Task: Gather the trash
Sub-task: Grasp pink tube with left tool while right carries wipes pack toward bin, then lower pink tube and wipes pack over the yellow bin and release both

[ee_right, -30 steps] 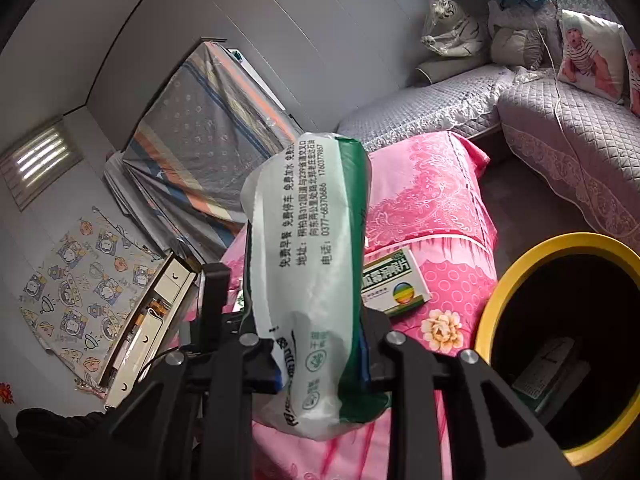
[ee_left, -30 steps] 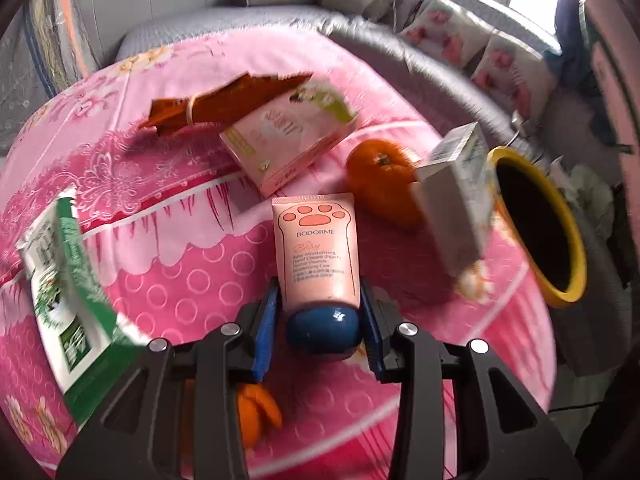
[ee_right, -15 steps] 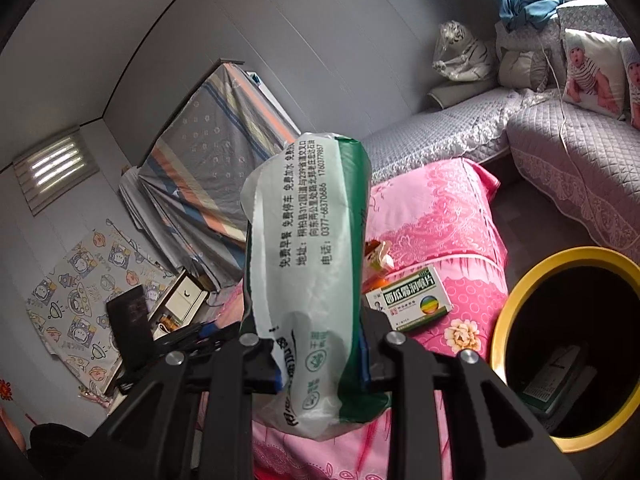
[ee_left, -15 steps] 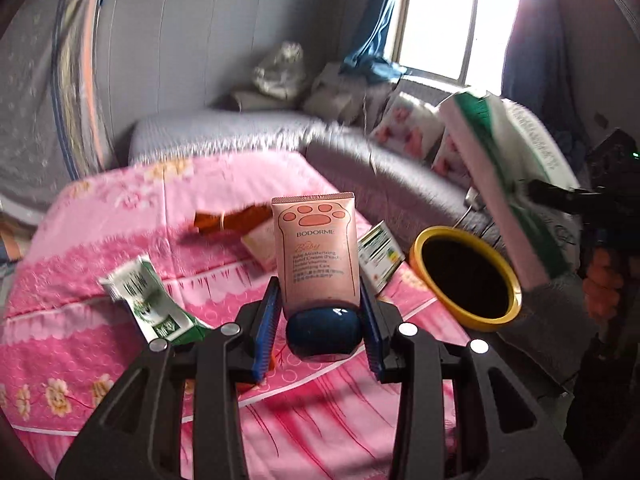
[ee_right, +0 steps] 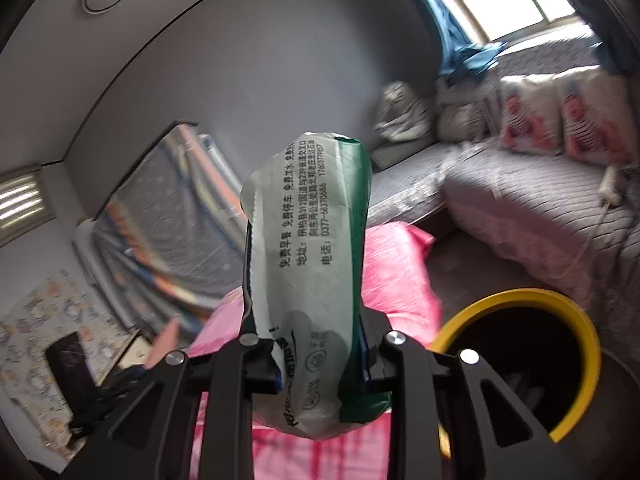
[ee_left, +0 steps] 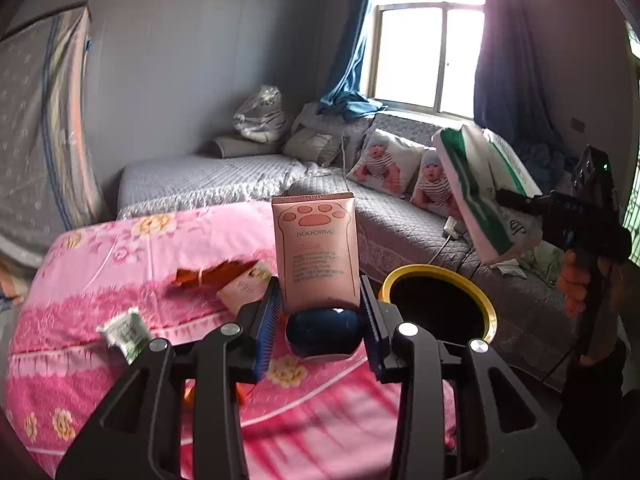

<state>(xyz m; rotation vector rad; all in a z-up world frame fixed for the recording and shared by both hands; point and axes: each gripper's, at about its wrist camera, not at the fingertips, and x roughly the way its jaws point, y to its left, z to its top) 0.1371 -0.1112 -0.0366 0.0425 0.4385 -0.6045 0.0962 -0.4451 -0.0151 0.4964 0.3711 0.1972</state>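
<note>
My left gripper (ee_left: 320, 332) is shut on a pink hand-cream tube (ee_left: 315, 252) with a paw print and a dark blue cap, held upright above the pink table. My right gripper (ee_right: 320, 368) is shut on a white and green packet (ee_right: 312, 280), also seen in the left wrist view (ee_left: 480, 196), held above and to the right of the yellow-rimmed bin (ee_left: 440, 280). The bin (ee_right: 560, 300) stands on the floor beside the table. On the table lie an orange wrapper (ee_left: 212, 274), a pink box (ee_left: 244, 288) and a small green and white packet (ee_left: 126, 330).
The table has a pink flowered cloth (ee_left: 120, 264). A grey corner sofa (ee_left: 224, 176) with baby-print cushions (ee_left: 384, 160) runs behind the table and bin. A window (ee_left: 428, 52) is at the back. A folded mattress (ee_left: 40, 120) leans at the left wall.
My left gripper has lifted the cream tube off the table and tilted up. My right gripper with the packet has risen and turned; the view is blurred.
</note>
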